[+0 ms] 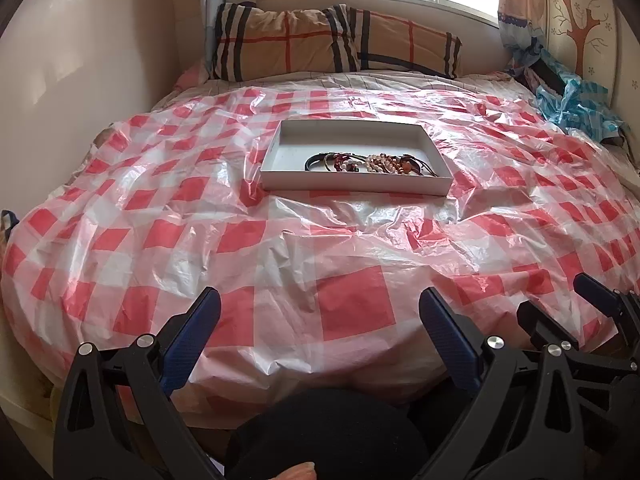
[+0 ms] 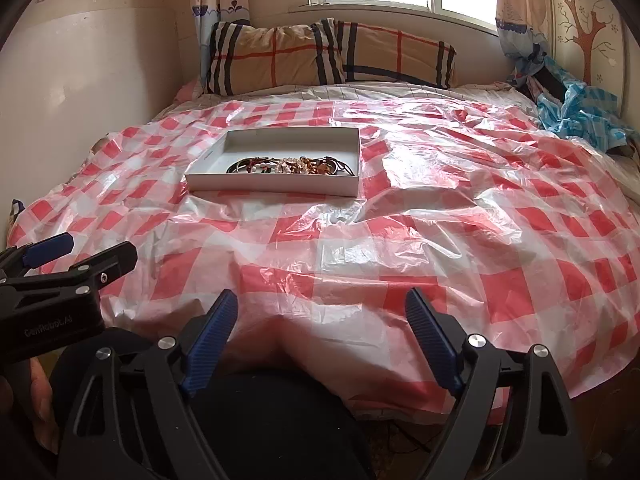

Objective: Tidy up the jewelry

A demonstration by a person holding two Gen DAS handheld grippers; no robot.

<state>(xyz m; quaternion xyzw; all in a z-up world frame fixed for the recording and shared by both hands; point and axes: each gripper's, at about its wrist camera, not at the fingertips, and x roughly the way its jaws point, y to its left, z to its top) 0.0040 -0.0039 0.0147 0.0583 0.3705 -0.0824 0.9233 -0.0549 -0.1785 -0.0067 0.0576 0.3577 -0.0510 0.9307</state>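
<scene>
Glossy crinkled plastic sheet under a matt, seemingly cardboard tray of beaded bracelets.

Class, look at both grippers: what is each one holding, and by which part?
Nothing is held. The left gripper and right gripper both have open, empty jaws; the beaded jewelry lies in the shallow white cardboard box.

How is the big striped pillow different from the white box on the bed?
The pillow is soft and puffy with tan, black and red stripes; the box is plain white, flat and stiff. The pillow leans up against the wall under the window; the box lies flat in the middle of the checked cover. The box is open on top and holds bracelets; the pillow holds nothing. Both sit on the bed, and neither tool touches them.
</scene>
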